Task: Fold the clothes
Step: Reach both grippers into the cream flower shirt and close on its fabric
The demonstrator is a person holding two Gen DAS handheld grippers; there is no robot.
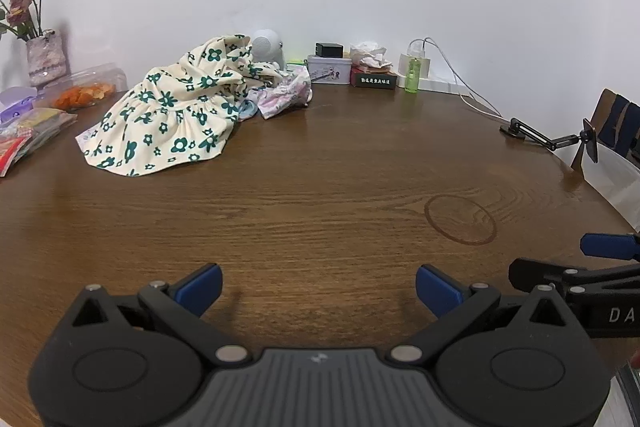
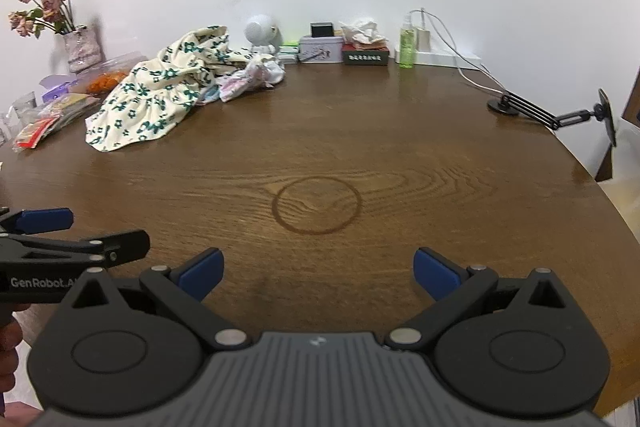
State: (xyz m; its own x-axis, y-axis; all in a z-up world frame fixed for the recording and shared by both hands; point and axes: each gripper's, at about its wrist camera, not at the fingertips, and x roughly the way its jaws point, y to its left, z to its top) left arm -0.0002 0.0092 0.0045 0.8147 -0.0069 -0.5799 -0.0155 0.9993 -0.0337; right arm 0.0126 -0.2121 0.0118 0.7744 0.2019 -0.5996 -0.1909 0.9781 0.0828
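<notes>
Both grippers hover over the near edge of the brown wooden tabletop (image 1: 320, 187), side by side. The left gripper (image 1: 318, 289) has its blue pads spread wide apart with nothing between them; the right gripper (image 2: 316, 273) is likewise spread and holds nothing.

The clothes lie in one heap toward the far left of the tabletop: one cream dress with green flowers (image 1: 168, 111), and just beside it, touching, one smaller crumpled pale pink garment (image 1: 286, 93). The tabletop between the grippers and the heap is bare except for one dark ring stain (image 2: 317, 205).

Along the far edge stand one white round speaker (image 1: 269, 47), one tin box (image 1: 329, 69) with a black block on top, one dark box (image 1: 374, 79) topped with crumpled paper, one green bottle (image 1: 412, 77) and one white power strip (image 2: 438, 58) with a cable. At the far left corner: one vase of dried roses (image 2: 82, 47) and several snack packets (image 1: 28, 135). At the right edge, one black phone-holder arm (image 2: 548, 113).
</notes>
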